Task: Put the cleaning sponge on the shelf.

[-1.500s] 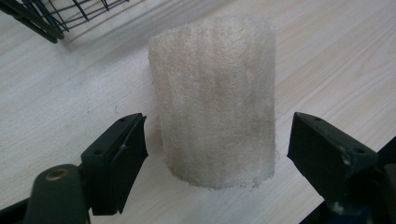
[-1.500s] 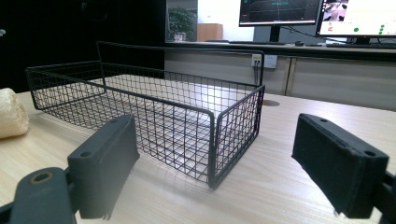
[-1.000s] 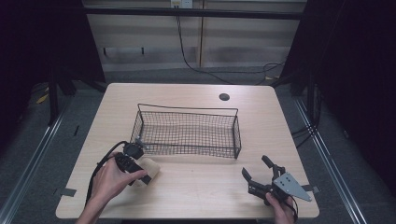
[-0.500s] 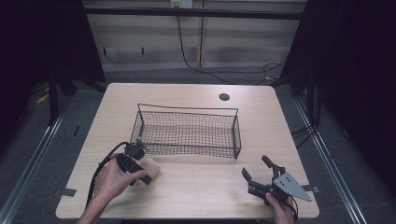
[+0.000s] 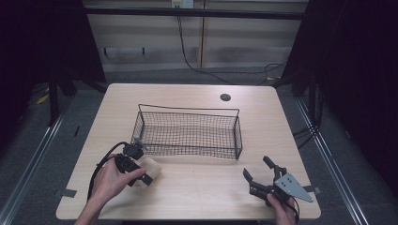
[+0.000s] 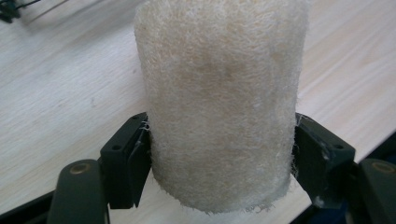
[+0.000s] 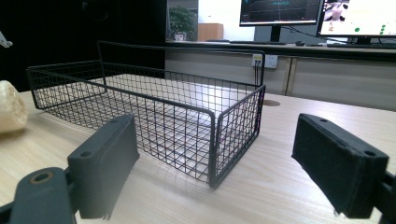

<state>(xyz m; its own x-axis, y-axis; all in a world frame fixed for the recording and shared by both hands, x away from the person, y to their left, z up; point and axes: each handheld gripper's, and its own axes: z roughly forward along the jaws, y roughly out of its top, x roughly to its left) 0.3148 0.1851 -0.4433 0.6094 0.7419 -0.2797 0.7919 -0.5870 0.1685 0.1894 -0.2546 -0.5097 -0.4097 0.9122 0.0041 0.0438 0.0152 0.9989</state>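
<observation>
Near edge, right: right gripper (image 5: 259,177) is resting low over the pale wooden table (image 5: 202,187), jaws standing wide apart w/ nothing between them, pointing toward the basket.

Near left: left gripper (image 5: 141,169) is clamping the cream-coloured fibrous loofah-type sponge cylinder (image 6: 219,102). In the left gripper view both black pads are pressing its lower sides, one each side, approx. across the middle of its width. Sponge is sitting on the table, just in front of the near-left corner of the basket, not touching it as far as I can tell.

Handling est.: light, soft, springy; coarse fibre surface is giving good friction, so slip looks unlikely. Not fragile. Walls are dimpling slightly at the pads, so moderate squeeze should suffice; harder would just crush it. Grip across the round body is looking adequate.

Farther: black wire-mesh rectangular basket (image 5: 187,133), mid-table, open top. Small dark round grommet hole (image 5: 225,97) beyond it, far right.
</observation>
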